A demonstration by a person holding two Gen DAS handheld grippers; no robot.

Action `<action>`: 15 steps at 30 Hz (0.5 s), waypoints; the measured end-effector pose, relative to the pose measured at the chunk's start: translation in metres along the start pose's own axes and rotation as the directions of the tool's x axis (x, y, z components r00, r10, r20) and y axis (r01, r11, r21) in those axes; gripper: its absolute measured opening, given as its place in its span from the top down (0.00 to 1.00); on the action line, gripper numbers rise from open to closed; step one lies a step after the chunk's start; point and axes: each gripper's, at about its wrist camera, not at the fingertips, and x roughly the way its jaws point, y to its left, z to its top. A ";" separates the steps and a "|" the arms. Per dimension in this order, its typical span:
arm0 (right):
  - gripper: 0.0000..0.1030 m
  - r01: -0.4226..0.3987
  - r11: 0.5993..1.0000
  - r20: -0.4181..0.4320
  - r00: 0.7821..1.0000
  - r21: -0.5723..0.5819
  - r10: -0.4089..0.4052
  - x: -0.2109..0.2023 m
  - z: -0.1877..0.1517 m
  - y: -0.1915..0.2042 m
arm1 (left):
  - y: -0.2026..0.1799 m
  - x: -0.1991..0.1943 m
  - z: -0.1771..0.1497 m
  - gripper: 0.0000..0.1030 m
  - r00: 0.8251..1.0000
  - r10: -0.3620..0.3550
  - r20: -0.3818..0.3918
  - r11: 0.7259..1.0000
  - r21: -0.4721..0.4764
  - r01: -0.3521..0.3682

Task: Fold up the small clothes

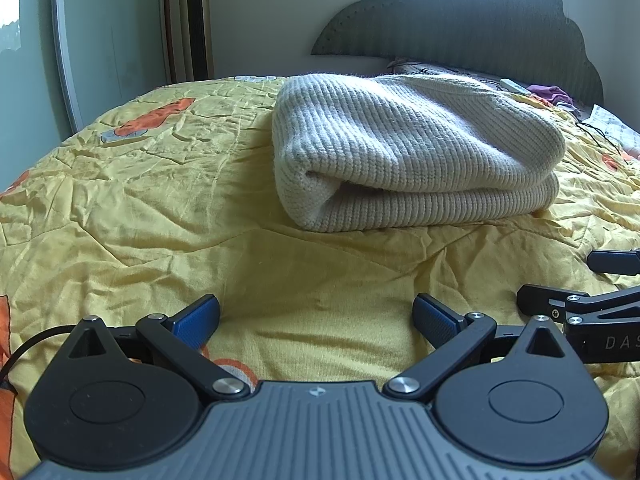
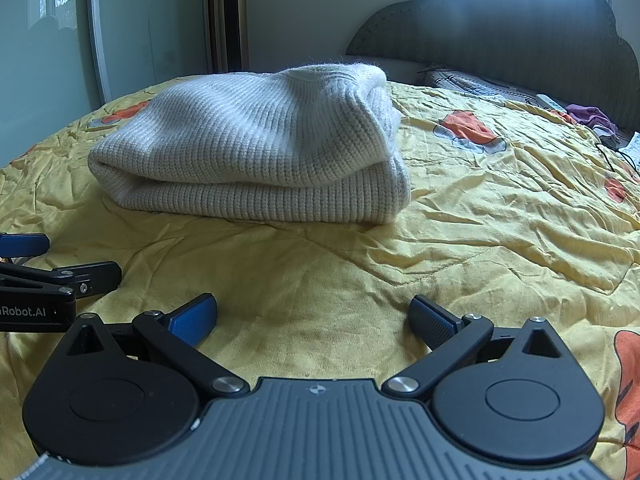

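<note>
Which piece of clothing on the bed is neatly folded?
The cream knitted sweater mid-bed on the yellow quilt; the purple garment by the headboard lies crumpled.

A home bedroom: a bed with a rumpled yellow quilt (image 1: 160, 208), a padded scalloped headboard (image 1: 480, 20) at the far right, and a tower fan (image 1: 196, 20) against the far wall.

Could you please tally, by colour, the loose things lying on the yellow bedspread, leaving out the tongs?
Cream-white: 1, the folded knit sweater
Purple: 1, a crumpled cloth near the headboard
White: 1, a power strip beside it
Black: 1, a thin cable
Total: 4. Some pale patterned fabric at the far right edge is too cropped to count.
</note>
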 end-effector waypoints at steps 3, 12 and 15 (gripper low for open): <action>0.00 0.000 1.000 0.000 1.000 0.000 0.000 0.000 0.000 0.000 | 0.000 0.000 0.000 0.00 1.000 -0.005 0.002 1.000 -0.006 0.005; 0.00 0.000 1.000 0.000 1.000 0.000 0.000 0.000 0.000 0.000 | 0.000 0.000 0.000 0.00 1.000 0.004 -0.002 1.000 0.006 -0.004; 0.00 0.000 1.000 0.000 1.000 0.000 0.000 0.000 0.000 0.000 | 0.000 0.000 0.000 0.00 1.000 0.004 -0.002 1.000 0.007 -0.004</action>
